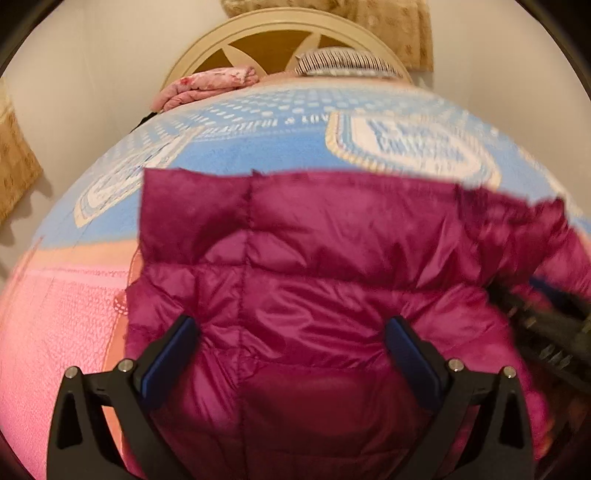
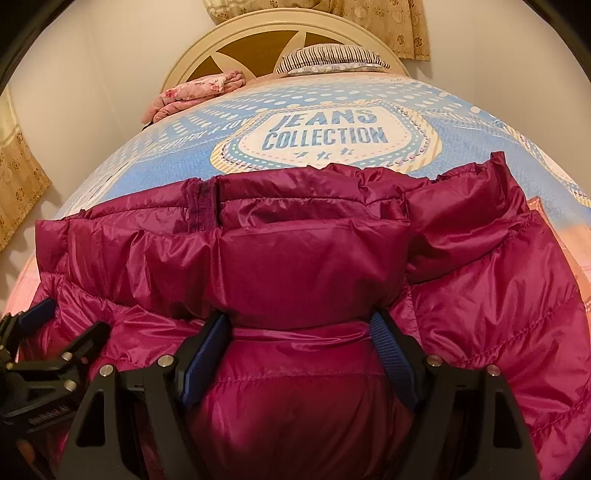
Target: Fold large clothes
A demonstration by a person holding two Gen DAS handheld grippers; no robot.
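A magenta puffer jacket (image 2: 314, 258) lies spread on the bed, its zipper (image 2: 203, 206) showing near the far edge. My right gripper (image 2: 297, 325) has its jaws wide apart, and the blue pads (image 2: 205, 350) squeeze a thick padded fold of it that bulges above them. In the left wrist view the jacket (image 1: 314, 258) fills the middle. There my left gripper (image 1: 291, 328) also stands wide, its pads (image 1: 173, 350) pressing into the creased fabric near the jacket's left edge. The left gripper (image 2: 62, 325) shows at the lower left of the right wrist view; the right gripper (image 1: 546, 325) is a blur.
The bed cover (image 2: 325, 133) is blue with a "JEANS COLLECTION" badge, turning pink (image 1: 55, 332) toward the near left. A folded pink quilt (image 2: 192, 92) and a striped pillow (image 2: 332, 57) lie by the cream headboard (image 2: 258, 33). Patterned curtains (image 2: 18, 177) hang at the left.
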